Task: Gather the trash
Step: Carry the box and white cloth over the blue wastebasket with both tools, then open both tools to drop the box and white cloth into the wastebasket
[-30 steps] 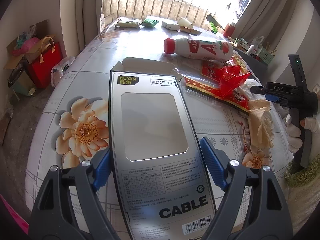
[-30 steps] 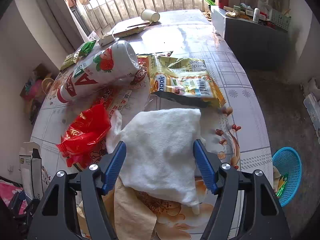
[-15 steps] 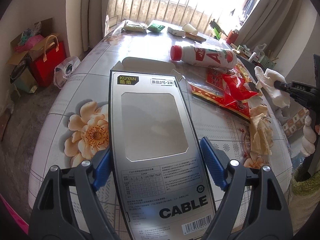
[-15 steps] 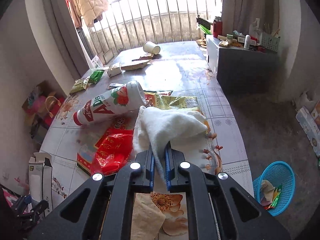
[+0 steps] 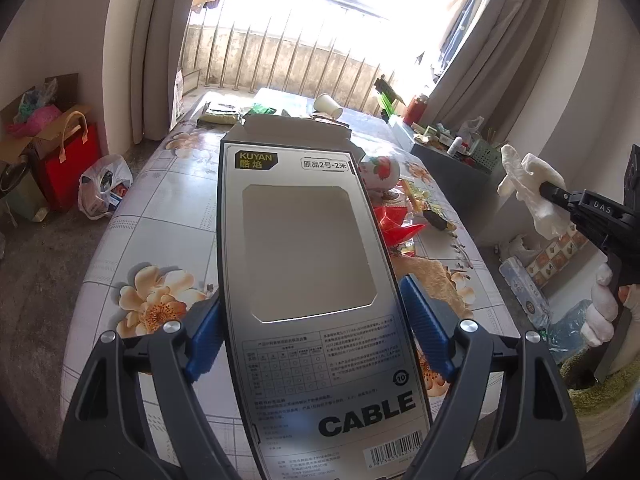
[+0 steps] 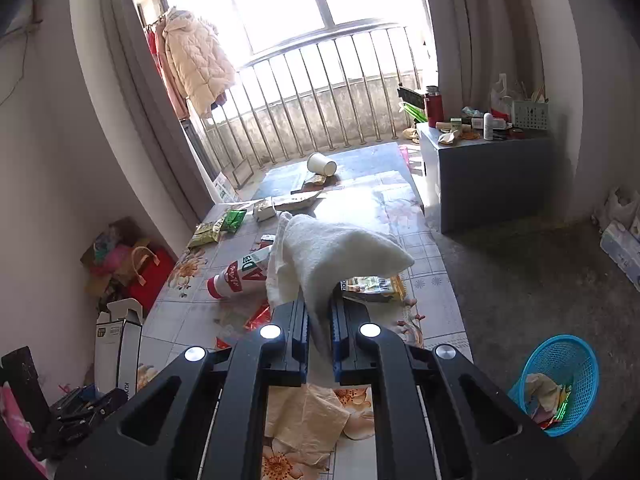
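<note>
Left claw [image 5: 310, 332]: jaws set wide, blue pads pressed on the two long edges of the cable box [image 5: 304, 264]; the box is held flat and lifted clear above the tabletop [image 5: 168, 216].
Cable box: empty carton with a cut-out window, top flap open, pointing toward the window end of the room; in the right wrist view it shows at the far left edge, upright beside the tabletop.
Tabletop litter: milk bottle [image 6: 240, 274] lying on its side, red wrapper [image 5: 396, 220] beside it, snack packet [image 6: 370, 283] under the raised tissue, paper cup [image 6: 321, 163] tipped over at the far end, green packets [image 6: 234, 220] toward the left edge, brown napkin [image 6: 304, 420] at the near edge.
Right claw [image 6: 319, 330]: jaws have just been closing and now stand nearly together, clamped on a fold of the white tissue [image 6: 332, 248]; the tissue hangs free above the tabletop.
Blue basket [image 6: 556, 384]: on the floor to the right of the tabletop, already holding some wrappers.
Step in hand: two pieces of trash picked up, one per claw; neither yet dropped.
Next move: judged to be a swing right and down to the basket; each claw must be above its rim before the jaws part. The wide box may need tilting to fit.
</note>
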The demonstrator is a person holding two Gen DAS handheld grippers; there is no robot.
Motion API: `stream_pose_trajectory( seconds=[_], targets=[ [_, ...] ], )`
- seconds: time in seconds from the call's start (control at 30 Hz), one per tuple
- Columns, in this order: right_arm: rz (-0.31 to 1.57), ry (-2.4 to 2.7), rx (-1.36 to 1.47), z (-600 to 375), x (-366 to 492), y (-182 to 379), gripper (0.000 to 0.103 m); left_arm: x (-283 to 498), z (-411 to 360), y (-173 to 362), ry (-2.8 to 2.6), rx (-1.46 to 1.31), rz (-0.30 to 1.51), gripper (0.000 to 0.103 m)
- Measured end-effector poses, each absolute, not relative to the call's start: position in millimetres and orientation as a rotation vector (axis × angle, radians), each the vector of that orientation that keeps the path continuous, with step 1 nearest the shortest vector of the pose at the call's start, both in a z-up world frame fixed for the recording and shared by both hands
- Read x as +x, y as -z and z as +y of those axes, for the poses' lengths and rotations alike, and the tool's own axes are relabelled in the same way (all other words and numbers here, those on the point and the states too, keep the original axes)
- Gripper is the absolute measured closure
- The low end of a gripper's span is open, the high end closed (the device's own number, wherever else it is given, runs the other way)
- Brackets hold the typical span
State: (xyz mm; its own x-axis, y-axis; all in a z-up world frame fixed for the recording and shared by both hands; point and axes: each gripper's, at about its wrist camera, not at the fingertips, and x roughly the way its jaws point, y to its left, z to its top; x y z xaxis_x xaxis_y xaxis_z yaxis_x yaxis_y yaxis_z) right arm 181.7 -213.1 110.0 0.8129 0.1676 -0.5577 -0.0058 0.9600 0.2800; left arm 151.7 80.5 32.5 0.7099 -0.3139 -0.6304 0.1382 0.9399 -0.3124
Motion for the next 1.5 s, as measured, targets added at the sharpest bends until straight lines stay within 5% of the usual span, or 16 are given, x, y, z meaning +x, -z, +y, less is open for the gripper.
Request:
stream_pose_trajectory(
  seconds=[0.33,0.7,1.0,1.37,1.4,1.47,1.5],
  targets=[
    [0.546,0.062,0.417,-292.1,104.4,-108.6,0.094,171.8,-15.2,-78.6,0.560,-0.219,0.715,0.026],
    [0.542,0.304,0.772,-447.7,27.3,-44.7,0.094,219.3,-224.2,-93.8,0.959,-0.073,0.913,0.026],
    [0.663,0.444,1.106,-562.5,23.2,84.3,0.094,264.7,-427.9,25.8,0.995,0.062,1.334,0.025],
    [0.770,0.509,1.364,-666.2,63.1,229.1,0.089,296.8,-566.4,177.9,0.862,0.153,1.525,0.023],
    [0.777,0.487,1.366,-672.3,68.4,238.8,0.086,299.6,-570.3,184.4,0.850,0.132,1.530,0.021],
    [0.819,0.497,1.350,-680.6,78.9,256.6,0.058,304.0,-575.7,191.7,0.830,0.089,1.528,0.019],
    [0.832,0.509,1.346,-682.6,81.2,263.8,0.057,304.8,-577.2,193.9,0.827,0.079,1.527,0.019]
  ],
)
